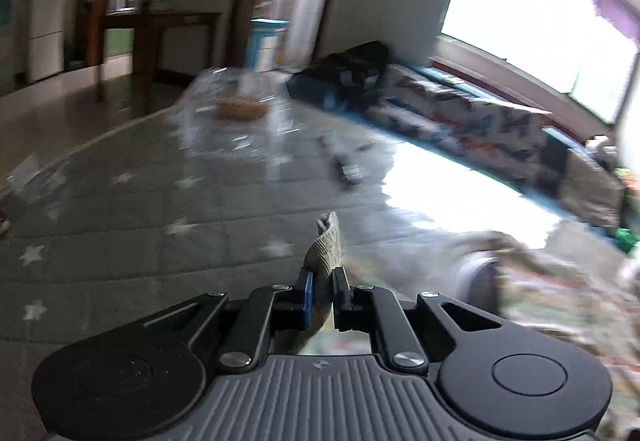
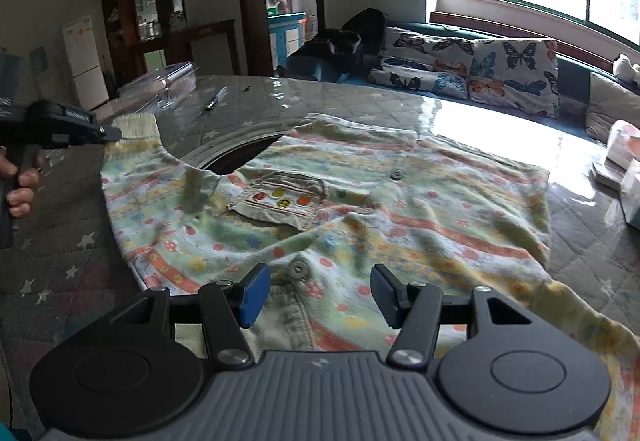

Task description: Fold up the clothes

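My left gripper [image 1: 323, 287] pinches the striped, flower-printed cotton shirt's [image 2: 320, 209] ribbed cuff [image 1: 326, 249]; right gripper [image 2: 320, 295] hovers open (empty). I'd lift gently, folding the sleeve inward.

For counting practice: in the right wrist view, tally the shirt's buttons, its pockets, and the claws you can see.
Buttons: 2
Pockets: 1
Claws: 2 (left claw, right claw)
Total: 5
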`<state>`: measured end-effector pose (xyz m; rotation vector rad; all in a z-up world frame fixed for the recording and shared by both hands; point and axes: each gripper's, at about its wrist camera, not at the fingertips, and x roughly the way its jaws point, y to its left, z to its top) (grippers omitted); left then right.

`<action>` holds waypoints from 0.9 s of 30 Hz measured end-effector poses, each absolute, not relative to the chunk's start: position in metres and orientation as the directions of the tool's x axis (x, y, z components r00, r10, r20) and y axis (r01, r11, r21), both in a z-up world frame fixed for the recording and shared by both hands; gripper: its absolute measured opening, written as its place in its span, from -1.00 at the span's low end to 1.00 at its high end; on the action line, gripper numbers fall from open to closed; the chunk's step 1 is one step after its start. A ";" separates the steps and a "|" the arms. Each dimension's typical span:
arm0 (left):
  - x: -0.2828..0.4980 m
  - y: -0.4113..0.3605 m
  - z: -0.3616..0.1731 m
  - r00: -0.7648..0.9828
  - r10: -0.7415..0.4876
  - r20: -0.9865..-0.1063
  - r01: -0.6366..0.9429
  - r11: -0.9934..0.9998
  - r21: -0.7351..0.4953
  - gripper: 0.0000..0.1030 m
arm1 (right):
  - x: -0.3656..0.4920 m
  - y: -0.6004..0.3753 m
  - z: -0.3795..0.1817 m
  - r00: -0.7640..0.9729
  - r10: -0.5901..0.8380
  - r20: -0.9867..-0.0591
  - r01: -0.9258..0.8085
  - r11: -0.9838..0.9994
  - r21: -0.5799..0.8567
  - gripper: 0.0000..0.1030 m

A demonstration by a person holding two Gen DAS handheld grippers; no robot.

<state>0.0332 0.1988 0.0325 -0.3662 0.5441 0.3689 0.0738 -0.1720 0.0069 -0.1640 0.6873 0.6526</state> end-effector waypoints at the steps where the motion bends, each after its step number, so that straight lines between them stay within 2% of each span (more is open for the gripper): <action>1: 0.033 0.190 0.038 0.808 0.210 -0.550 -0.398 0.883 -0.248 -0.80 | 0.074 -0.175 0.006 0.588 0.501 -0.636 -0.599 0.797 0.074 0.10; 7: 0.036 0.125 0.064 0.863 -0.016 -0.506 -0.162 0.938 -0.307 -0.80 | 0.075 -0.201 0.002 0.611 0.474 -0.634 -0.527 0.841 0.121 0.10; 14: 0.047 0.047 0.069 0.832 -0.261 -0.490 0.087 0.933 -0.350 -0.81 | 0.076 -0.230 0.003 0.644 0.454 -0.616 -0.454 0.875 0.170 0.08; 18: 0.053 0.010 0.058 0.784 -0.347 -0.514 0.185 0.922 -0.340 -0.80 | 0.076 -0.241 0.002 0.653 0.444 -0.614 -0.427 0.885 0.185 0.08; 24: 0.053 -0.019 0.038 0.720 -0.395 -0.570 0.258 0.916 -0.308 -0.77 | 0.078 -0.247 0.003 0.653 0.447 -0.611 -0.414 0.887 0.206 0.00; 25: 0.051 -0.019 0.035 0.713 -0.393 -0.581 0.260 0.917 -0.302 -0.72 | 0.079 -0.246 0.003 0.652 0.451 -0.610 -0.414 0.885 0.211 -0.01; 26: 0.047 -0.020 0.032 0.706 -0.390 -0.591 0.260 0.919 -0.296 -0.45 | 0.080 -0.245 0.004 0.650 0.455 -0.609 -0.415 0.884 0.217 -0.01; 27: 0.045 -0.021 0.030 0.702 -0.387 -0.598 0.261 0.921 -0.290 -0.26 | 0.080 -0.244 0.004 0.648 0.459 -0.607 -0.415 0.882 0.224 -0.02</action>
